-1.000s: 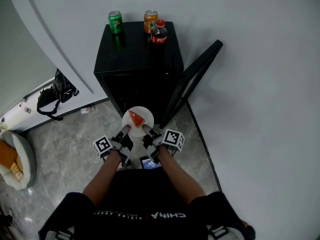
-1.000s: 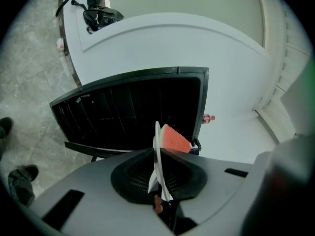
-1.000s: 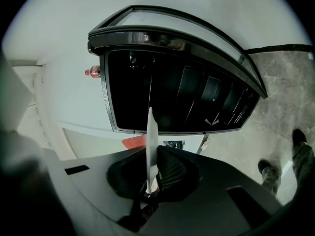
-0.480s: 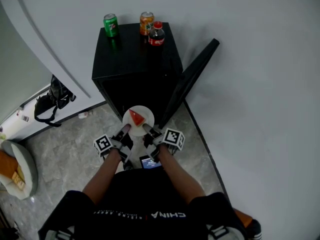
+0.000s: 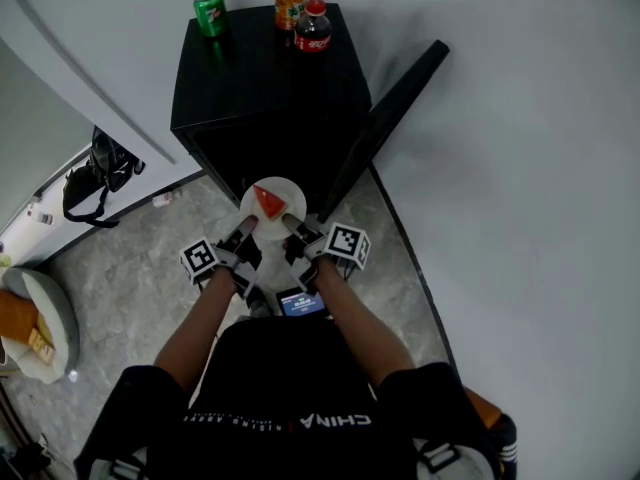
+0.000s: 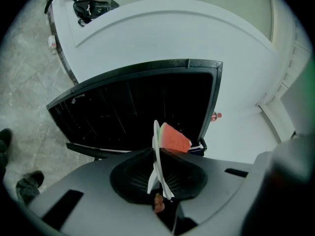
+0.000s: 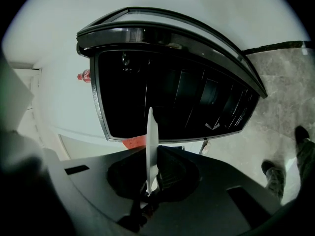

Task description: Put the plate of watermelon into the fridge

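Observation:
A white plate (image 5: 285, 200) carrying a red watermelon slice (image 5: 267, 201) is held level in front of the small black fridge (image 5: 250, 88), whose door (image 5: 385, 123) stands swung out to the right. My left gripper (image 5: 246, 228) is shut on the plate's near-left rim and my right gripper (image 5: 289, 225) on its near-right rim. In the left gripper view the plate (image 6: 157, 151) shows edge-on with the slice (image 6: 173, 137) against the dark open fridge interior (image 6: 128, 112). The right gripper view shows the plate (image 7: 151, 146) edge-on before the fridge opening (image 7: 172, 97).
On the fridge top stand a green can (image 5: 209, 11), an orange can (image 5: 290, 3) and a cola bottle (image 5: 313, 28). A black bag (image 5: 95, 173) lies on the floor at left by a white wall; a round cushion (image 5: 40, 318) is further left.
The person has stepped closer to the fridge; the plate and both grippers have moved forward toward the open compartment. Both grips stay the same.

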{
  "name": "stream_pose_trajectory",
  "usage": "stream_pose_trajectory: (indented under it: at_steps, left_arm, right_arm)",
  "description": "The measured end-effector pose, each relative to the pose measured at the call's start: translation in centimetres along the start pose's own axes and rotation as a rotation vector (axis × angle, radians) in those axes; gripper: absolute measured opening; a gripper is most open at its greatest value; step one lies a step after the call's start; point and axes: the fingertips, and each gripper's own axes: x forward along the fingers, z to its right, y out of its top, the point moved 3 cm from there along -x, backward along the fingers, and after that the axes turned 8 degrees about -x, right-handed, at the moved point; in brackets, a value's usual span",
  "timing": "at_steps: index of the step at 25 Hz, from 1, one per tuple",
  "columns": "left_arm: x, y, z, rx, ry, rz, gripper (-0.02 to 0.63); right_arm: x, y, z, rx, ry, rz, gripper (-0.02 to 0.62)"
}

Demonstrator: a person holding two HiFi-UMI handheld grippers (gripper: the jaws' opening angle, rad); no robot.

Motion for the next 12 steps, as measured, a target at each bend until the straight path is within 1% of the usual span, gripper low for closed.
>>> stream_pose_trajectory:
  at_steps: [2, 5, 10, 12]
  left_arm:
    - [0.7, 0.6, -0.1, -0.001, -0.002, -0.006, 0.038]
    - [1.9, 1.5, 0.1, -0.013, -0.03, -0.008, 0.038]
    - [3.9, 3.5, -0.4, 0.032, -0.044, -0.011, 0.04]
    - [4.8, 4.0, -1.0, 0.028, -0.051, -0.012, 0.04]
  right_arm:
    - [0.6, 0.6, 0.3, 0.013, 0.004, 0.009, 0.031]
    - [1.6, 1.5, 0.7, 0.04, 0.025, 0.03, 0.031]
    - [3.9, 3.5, 1.6, 0.034, 0.036, 0.058, 0.031]
    - [4.7, 4.3, 2.4, 0.037, 0.033, 0.073, 0.031]
